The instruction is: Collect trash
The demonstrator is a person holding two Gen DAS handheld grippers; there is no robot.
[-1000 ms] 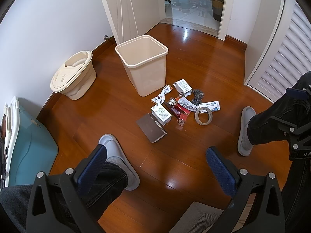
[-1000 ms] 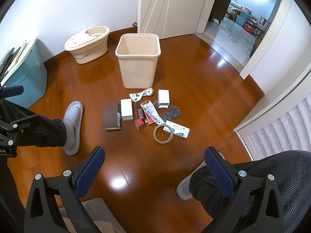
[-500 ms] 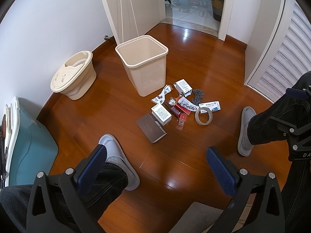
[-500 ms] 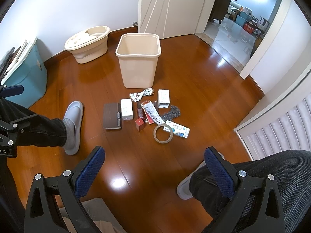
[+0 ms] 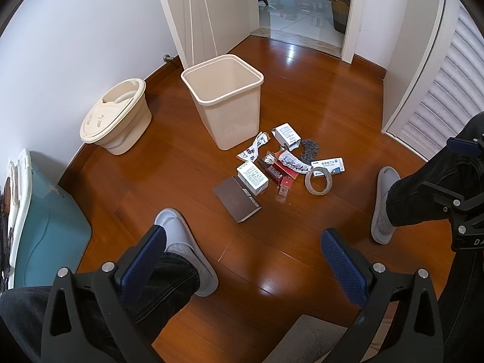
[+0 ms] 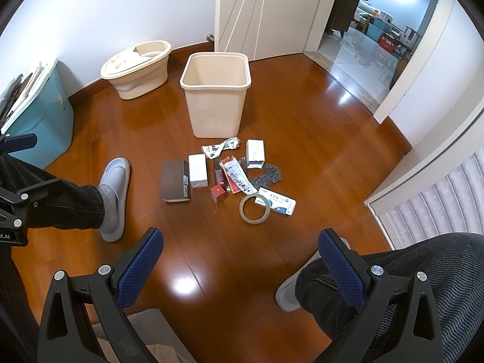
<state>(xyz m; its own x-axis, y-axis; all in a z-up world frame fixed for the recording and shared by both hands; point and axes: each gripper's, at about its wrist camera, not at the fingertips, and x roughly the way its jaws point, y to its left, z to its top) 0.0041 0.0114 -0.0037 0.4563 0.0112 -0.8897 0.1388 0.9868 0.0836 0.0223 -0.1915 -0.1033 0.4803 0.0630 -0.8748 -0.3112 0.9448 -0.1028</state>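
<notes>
Both hand-held grippers spread (nothing held); trash beside bin.

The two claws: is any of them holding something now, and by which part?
Nothing is held. Left claw and right claw are both open and empty above the floor.

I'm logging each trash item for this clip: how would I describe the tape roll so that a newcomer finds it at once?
Start at the beige wastebasket standing on the wooden floor; the litter lies scattered just in front of it. At the pile's near edge lies the tape roll, overlapping one end of a white and blue carton. It is the only ring there; its neighbours are boxes and wrappers.
</notes>
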